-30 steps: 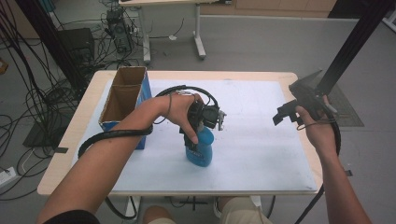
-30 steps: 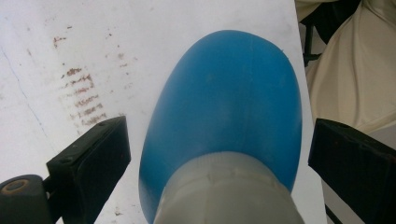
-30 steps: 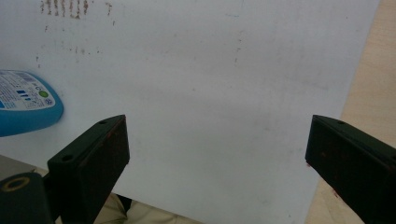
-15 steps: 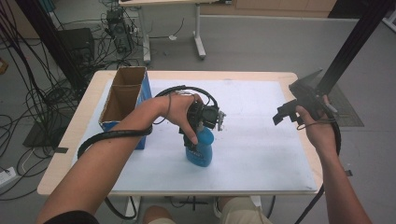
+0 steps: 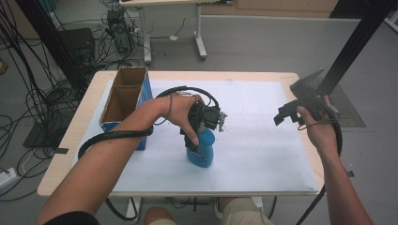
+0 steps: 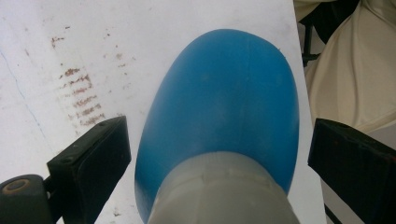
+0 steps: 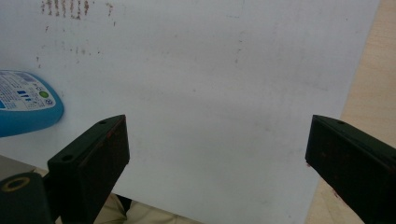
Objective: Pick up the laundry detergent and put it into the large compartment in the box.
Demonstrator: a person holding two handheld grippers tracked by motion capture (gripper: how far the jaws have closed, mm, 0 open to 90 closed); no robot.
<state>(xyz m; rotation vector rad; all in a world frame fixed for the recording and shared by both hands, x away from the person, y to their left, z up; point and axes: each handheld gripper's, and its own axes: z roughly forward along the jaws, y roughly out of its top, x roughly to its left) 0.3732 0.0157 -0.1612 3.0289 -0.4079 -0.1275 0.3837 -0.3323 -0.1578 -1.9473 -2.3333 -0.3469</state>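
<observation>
As before, left gripper (image 5: 202, 123) hovers open over blue bottle (image 5: 201, 150)

The right gripper (image 7: 217, 154) has its two black jaws spread wide apart with nothing between them, looking down on a white sheet (image 7: 210, 84) that covers the table. A blue bottle (image 7: 25, 105) with a printed label lies at the sheet's left side, well apart from the jaws and above the left one. Brownish smudges (image 7: 70, 9) mark the sheet beyond the bottle. A bare light wood table edge (image 7: 369, 93) runs beside the sheet on the side far from the bottle. Below the sheet's near edge, pale cloth (image 7: 140, 212) shows.
</observation>
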